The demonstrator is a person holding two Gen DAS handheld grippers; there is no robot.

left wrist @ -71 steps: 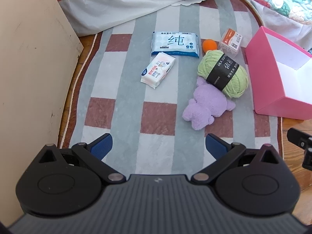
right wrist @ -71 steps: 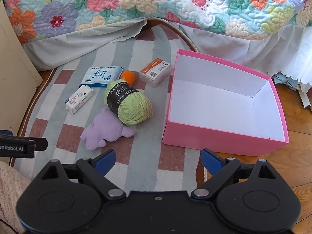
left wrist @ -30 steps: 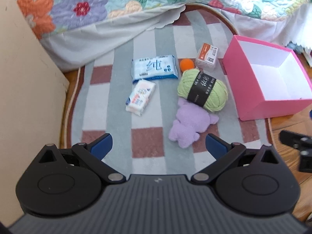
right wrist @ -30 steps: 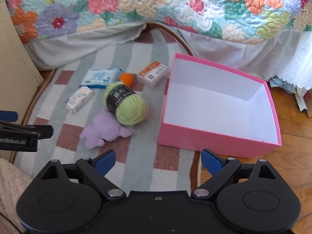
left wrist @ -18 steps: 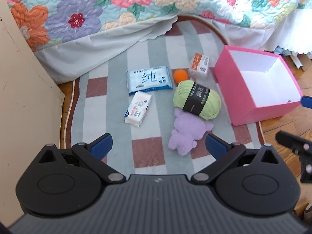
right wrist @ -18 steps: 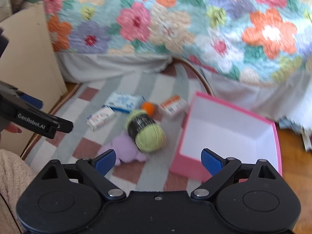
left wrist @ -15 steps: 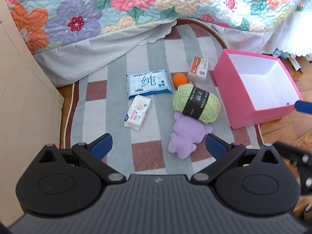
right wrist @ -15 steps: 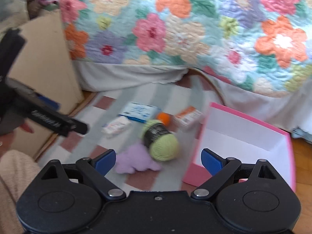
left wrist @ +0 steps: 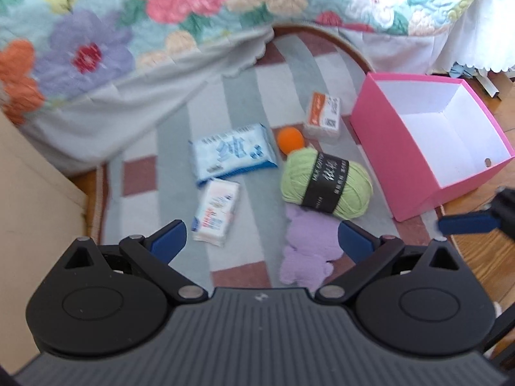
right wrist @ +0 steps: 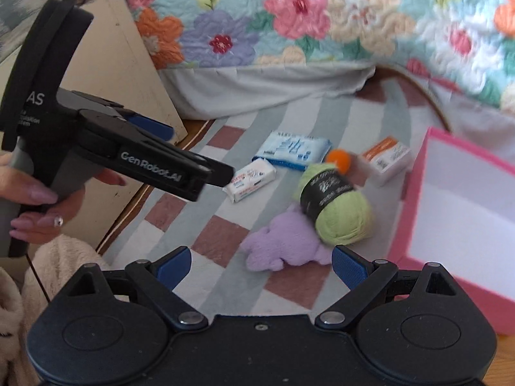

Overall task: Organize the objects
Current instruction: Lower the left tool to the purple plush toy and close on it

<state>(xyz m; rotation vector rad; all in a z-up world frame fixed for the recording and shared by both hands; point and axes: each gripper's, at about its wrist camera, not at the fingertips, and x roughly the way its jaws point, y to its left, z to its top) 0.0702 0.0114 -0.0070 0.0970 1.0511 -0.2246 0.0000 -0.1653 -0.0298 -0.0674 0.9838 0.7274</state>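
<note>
below — checked rug beside quilted bed

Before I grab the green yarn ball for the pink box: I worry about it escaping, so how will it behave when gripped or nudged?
The green yarn ball looks soft, so fingers would likely sink in. Its rounded shape may roll if nudged, though the purple plush toy beside it could block that. Probably light for its size.
</note>
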